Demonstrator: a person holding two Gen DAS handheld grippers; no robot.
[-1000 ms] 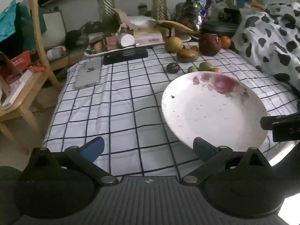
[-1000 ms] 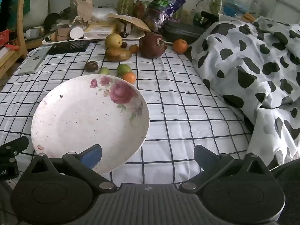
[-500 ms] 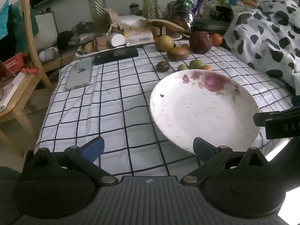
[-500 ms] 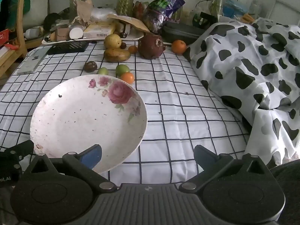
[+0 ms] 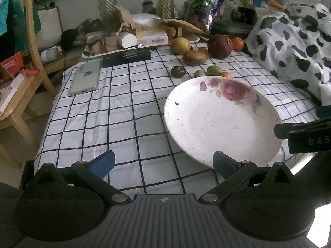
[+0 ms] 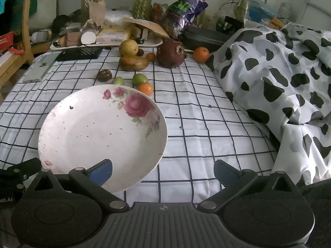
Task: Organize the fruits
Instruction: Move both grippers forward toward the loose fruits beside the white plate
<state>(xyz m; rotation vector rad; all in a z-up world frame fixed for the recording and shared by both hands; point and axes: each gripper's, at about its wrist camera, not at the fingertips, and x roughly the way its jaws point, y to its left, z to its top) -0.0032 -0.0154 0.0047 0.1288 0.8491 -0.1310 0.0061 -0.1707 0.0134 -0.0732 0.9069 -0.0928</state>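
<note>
Fruits lie in a loose group at the far side of a table covered with a white cloth (image 6: 206,136) printed in a thin black grid. Beside them, on the right, a soft white fabric with black cow spots (image 6: 289,72) is heaped in folds. Nearer to the cameras sits a round, shallow white plate (image 6: 86,136) with pink roses painted on its far rim and small dark specks on its smooth surface; no fruit is in it.

Among the fruits, the biggest is a dark red, rough, rounded one (image 6: 170,54), then a yellow pear-like one (image 6: 128,47) and a brown oblong one (image 6: 133,63) just in front of it. An orange (image 6: 201,54) lies close to the spotted fabric. Just beyond the plate rim are two small green fruits (image 6: 140,79), a small orange one (image 6: 145,88) and a wrinkled dark one (image 6: 104,75).

Left gripper (image 5: 163,163) has its blue-padded fingers spread wide, holding nothing. Right gripper (image 6: 163,170) is the same, wide apart and empty, its left finger over the near edge of the plate
</note>
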